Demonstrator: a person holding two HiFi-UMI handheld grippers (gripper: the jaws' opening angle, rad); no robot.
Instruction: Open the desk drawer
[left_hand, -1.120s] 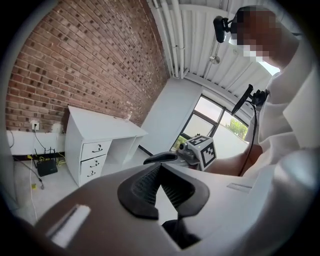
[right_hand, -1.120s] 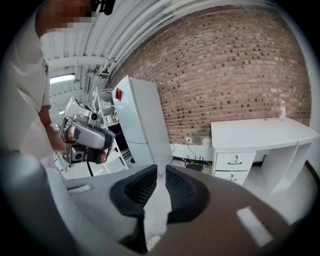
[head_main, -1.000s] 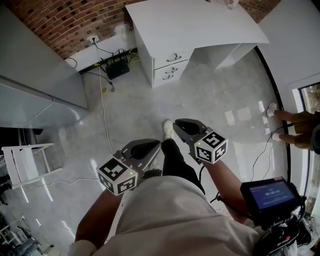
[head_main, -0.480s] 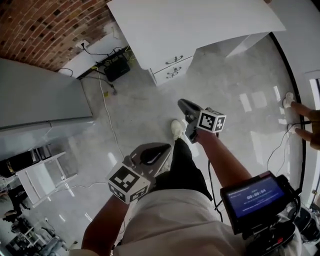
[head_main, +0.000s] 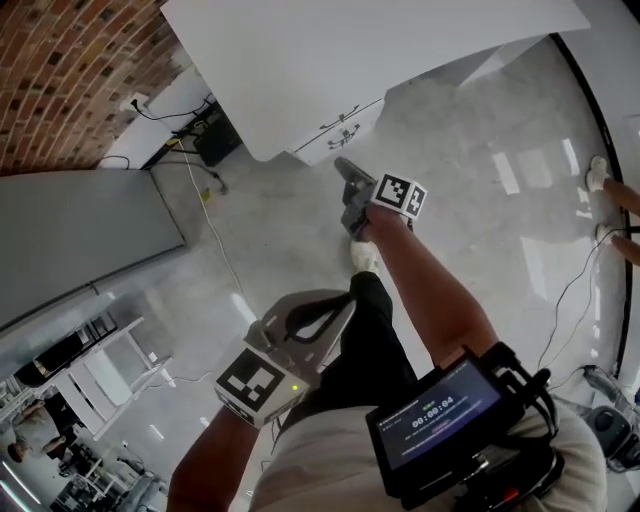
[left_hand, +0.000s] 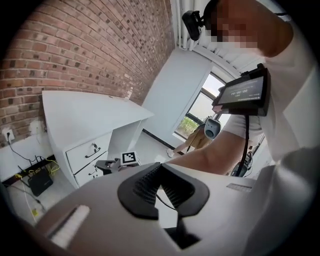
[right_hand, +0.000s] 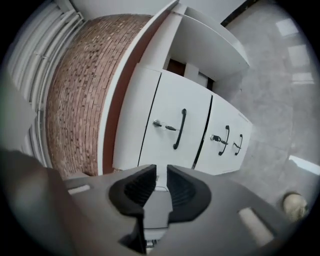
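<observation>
**Hovering short of the shut desk drawers**

Held out on an outstretched arm, the right gripper (head_main: 342, 166) points at the front of the white desk (head_main: 330, 50) and stands near the drawer stack without touching it. Its black ribbed pads (right_hand: 137, 187) are a narrow slot apart, with nothing between them. In the right gripper view, the white top drawer (right_hand: 170, 107) lies straight beyond the jaws. It sits flush in the desk, with its curved black handle (right_hand: 179, 129) free and a small key (right_hand: 165, 126) in the lock beside it. The left gripper (head_main: 340, 303) hangs low by the person's leg, well apart from the desk. Its pads are pressed together at the tips and empty.
</observation>
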